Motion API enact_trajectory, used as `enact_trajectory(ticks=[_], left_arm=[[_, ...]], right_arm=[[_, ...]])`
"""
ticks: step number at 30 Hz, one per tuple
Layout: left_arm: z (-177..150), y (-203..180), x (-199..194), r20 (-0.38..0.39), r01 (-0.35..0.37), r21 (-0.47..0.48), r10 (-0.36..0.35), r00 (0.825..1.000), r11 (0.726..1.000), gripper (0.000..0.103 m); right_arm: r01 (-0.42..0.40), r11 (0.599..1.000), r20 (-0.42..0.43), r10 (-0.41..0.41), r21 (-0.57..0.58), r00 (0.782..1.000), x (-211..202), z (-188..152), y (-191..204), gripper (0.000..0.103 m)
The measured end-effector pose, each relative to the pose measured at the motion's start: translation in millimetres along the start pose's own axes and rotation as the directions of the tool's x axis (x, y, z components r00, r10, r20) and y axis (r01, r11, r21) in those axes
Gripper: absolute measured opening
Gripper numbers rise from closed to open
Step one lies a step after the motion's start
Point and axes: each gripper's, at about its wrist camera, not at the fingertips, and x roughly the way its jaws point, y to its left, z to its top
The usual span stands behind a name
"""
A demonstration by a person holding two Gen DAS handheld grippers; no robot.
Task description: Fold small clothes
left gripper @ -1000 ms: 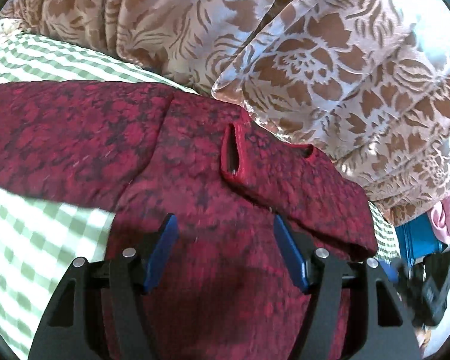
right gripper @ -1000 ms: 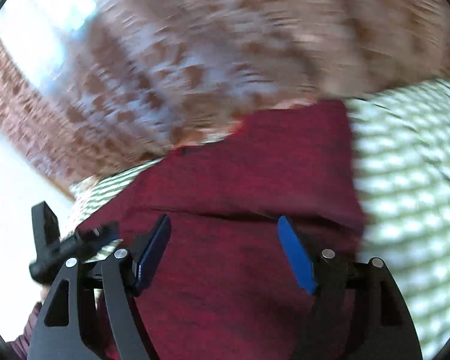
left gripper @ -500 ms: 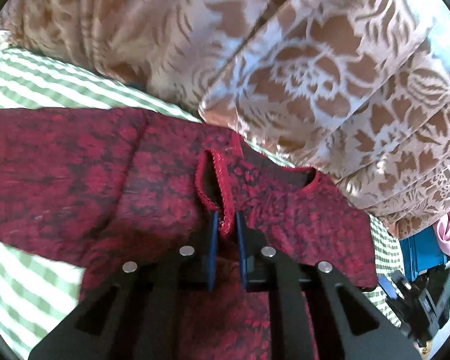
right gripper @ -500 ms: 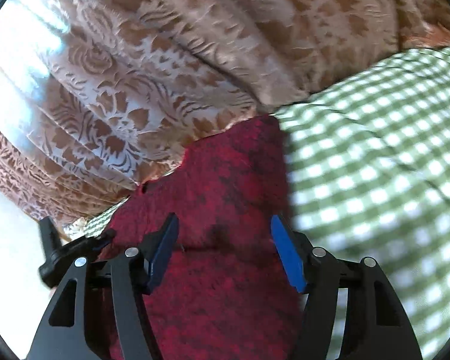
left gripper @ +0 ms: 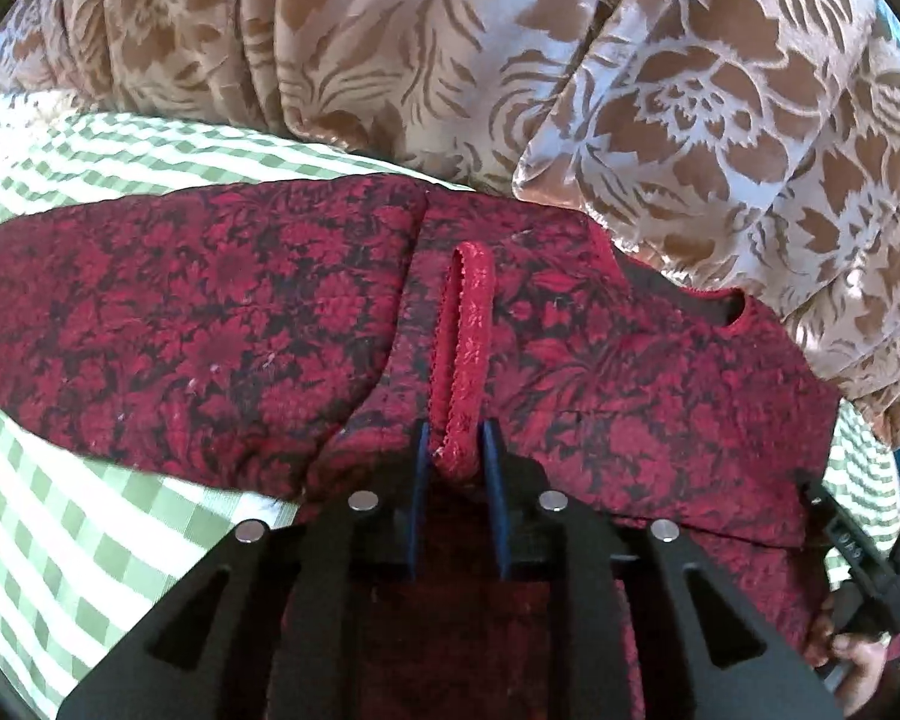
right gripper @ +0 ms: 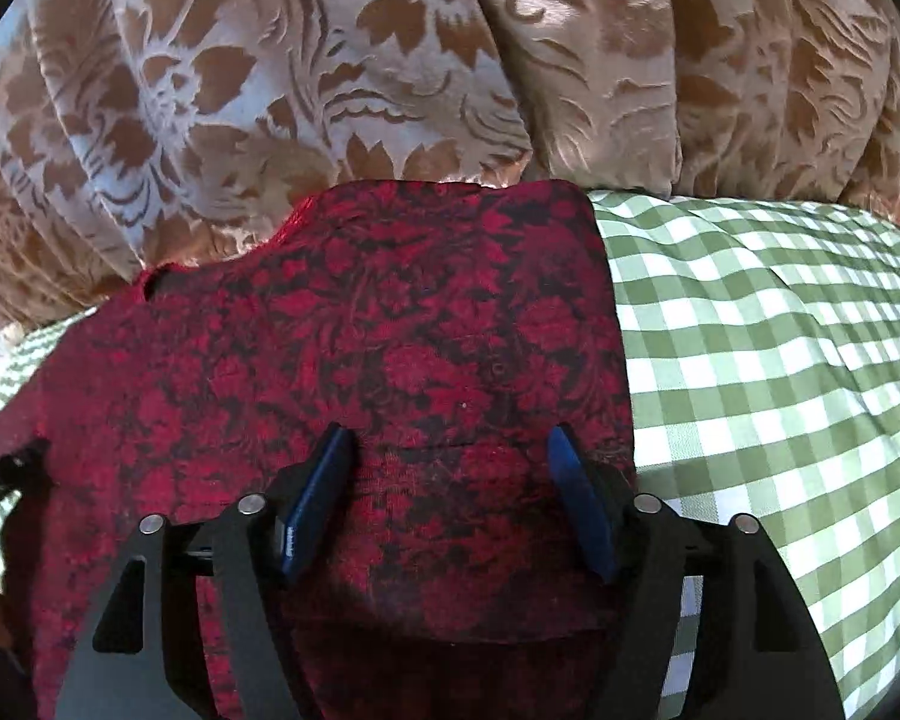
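Note:
A dark red garment with a black floral pattern [left gripper: 210,312] lies spread on a green and white checked cloth [left gripper: 60,540]. My left gripper [left gripper: 456,450] is shut on the garment's red trimmed edge [left gripper: 468,324], which stands up as a pinched ridge between the blue pads. In the right wrist view the same garment [right gripper: 390,330] lies flat, its right edge straight against the checked cloth [right gripper: 780,390]. My right gripper [right gripper: 450,474] is open, low over the garment with nothing between its pads.
A brown and pale floral curtain [left gripper: 630,90] hangs right behind the surface and touches the garment's far edge; it also fills the top of the right wrist view [right gripper: 390,60]. The other gripper and a hand show at the lower right [left gripper: 858,618].
My left gripper closed on the garment's trimmed edge and now holds it pinched upright. My right gripper swung over the garment's right part and stayed open.

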Motion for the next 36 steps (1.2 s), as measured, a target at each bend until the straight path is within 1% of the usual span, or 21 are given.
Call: enact_trajectory(ticks=[2,5,7,9,10,11,12,13,14,15,16,18,21,25,26,29,30,32,33,35,36], left_arm=[[-2.1,6.5,-10.4,0.005,0.019,-0.03,-0.019,1.0,0.999,0.031],[-8.1,27.4,-30.8,0.024,0.057,-0.106,-0.054,0.998,0.993,0.031],[-14.3,54.5,-50.3,0.057,0.091,-0.179,-0.082,0.995,0.98,0.031],[-20.4,86.0,-65.5,0.083,0.109,-0.252,-0.091,0.992,0.962,0.041],[-24.8,112.4,-75.6,0.102,0.112,-0.313,-0.084,0.991,0.943,0.047],[-28.8,132.4,-82.9,0.114,0.104,-0.355,-0.067,0.991,0.929,0.048],[-32.3,152.6,-88.8,0.119,0.08,-0.396,-0.036,0.992,0.915,0.048],[-37.6,180.9,-97.6,0.125,0.048,-0.449,0.009,0.992,0.892,0.048],[-41.6,200.4,-103.7,0.13,0.03,-0.485,0.038,0.991,0.874,0.049],[-47.4,227.7,-112.1,0.131,0.01,-0.537,0.072,0.989,0.843,0.049],[-51.1,243.5,-116.4,0.133,0.003,-0.567,0.088,0.987,0.824,0.049],[-58.1,283.7,-126.8,0.147,0.018,-0.643,0.101,0.984,0.765,0.049],[-57.1,319.5,-132.6,0.161,0.032,-0.701,0.114,0.98,0.712,0.048],[-46.9,341.4,-122.5,0.162,0.054,-0.748,0.103,0.981,0.662,0.048],[-42.1,344.5,-118.0,0.166,0.062,-0.753,0.099,0.981,0.655,0.048],[-27.9,348.2,-105.9,0.164,0.061,-0.76,0.101,0.981,0.647,0.048],[-22.7,351.1,-98.8,0.158,0.056,-0.769,0.105,0.982,0.636,0.048],[-12.7,352.2,-90.1,0.15,0.044,-0.78,0.119,0.981,0.625,0.048],[-7.3,354.1,-85.5,0.147,0.029,-0.779,0.137,0.979,0.627,0.048],[0.6,355.9,-82.3,0.123,-0.022,-0.77,0.183,0.975,0.638,0.046],[6.1,353.9,-80.8,0.116,-0.04,-0.761,0.196,0.974,0.647,0.04]], right_arm=[[0.005,1.0,0.001,-0.005,-0.006,1.0,0.0,-0.7,0.4,0.07],[0.012,1.0,0.003,-0.012,-0.012,1.0,0.3,-2.1,-0.4,0.07],[0.013,1.0,0.003,-0.013,-0.014,1.0,0.9,-1.3,-0.1,0.071],[0.017,1.0,0.003,-0.017,-0.016,1.0,0.4,-1.5,0.3,0.071],[0.019,1.0,0.003,-0.019,-0.019,1.0,0.1,-1.5,0.6,0.071],[0.018,1.0,0.003,-0.018,-0.022,1.0,1.9,0.1,2.2,0.071],[0.021,0.999,0.004,-0.021,-0.024,1.0,2.3,-0.1,2.6,0.071],[0.023,0.999,0.004,-0.023,-0.026,1.0,2.3,-0.6,2.6,0.071],[0.024,0.999,0.004,-0.024,-0.027,1.0,2.2,-1.0,2.5,0.071],[0.026,0.999,0.004,-0.025,-0.028,1.0,2.6,-1.1,2.6,0.071],[0.028,0.999,0.005,-0.028,-0.03,1.0,3.0,-1.4,2.7,0.071],[0.032,0.999,0.005,-0.032,-0.034,0.999,3.1,-2.0,2.7,0.071],[0.039,0.998,0.005,-0.039,-0.04,0.999,3.8,-2.9,2.9,0.071],[0.059,0.997,0.004,-0.059,-0.054,0.998,5.0,-2.8,4.5,0.073],[0.06,0.997,0.003,-0.06,-0.056,0.998,5.6,-2.6,4.3,0.073],[0.063,0.996,0.004,-0.063,-0.059,0.998,6.5,-2.7,4.0,0.073],[0.063,0.996,0.004,-0.063,-0.059,0.998,6.8,-2.7,3.8,0.073],[0.062,0.996,0.004,-0.062,-0.059,0.998,7.3,-2.8,3.8,0.073],[0.062,0.996,0.004,-0.062,-0.058,0.998,7.4,-2.7,3.9,0.074],[0.063,0.996,0.004,-0.063,-0.059,0.998,7.7,-2.8,4.3,0.074],[0.063,0.996,0.004,-0.063,-0.06,0.998,7.6,-2.9,4.2,0.075]])
